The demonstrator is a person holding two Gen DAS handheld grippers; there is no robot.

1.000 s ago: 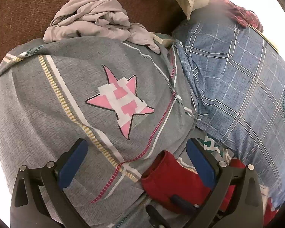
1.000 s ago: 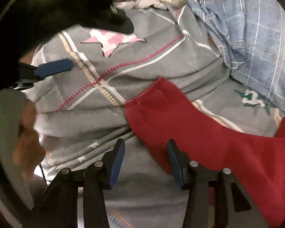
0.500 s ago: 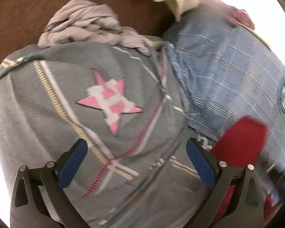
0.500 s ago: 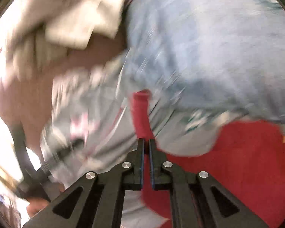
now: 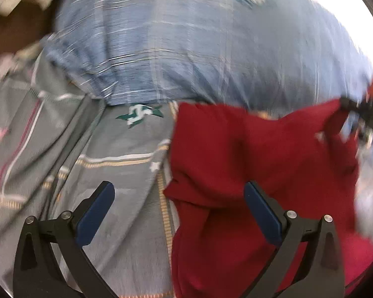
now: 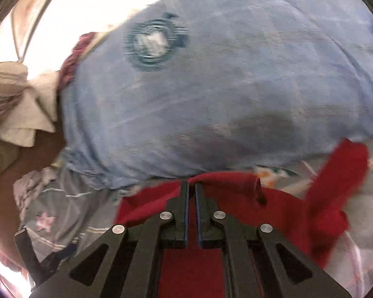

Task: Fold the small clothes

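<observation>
- Right gripper (image 6: pixel 191 186) fingers now clamped on red garment (image 6: pixel 191 268) edge, lifted; were open a second ago.
- Left gripper (image 5: pixel 179 213) fingers wide open, empty; red garment now hanging between them and beyond the right finger.
- Grey patterned cloth (image 5: pixel 126 149) under left finger.

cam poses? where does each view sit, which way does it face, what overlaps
Left wrist: on the left gripper, angled down at bedding; its open fingers straddle the red cloth's edge; the right gripper shows blurred at far right.
Right wrist: on the right gripper, angled down toward the blue pillow; its fingers are shut on the red cloth; the left gripper shows faintly at lower left.
Shared: red cloth, blue pillow, grey sheet.
</observation>
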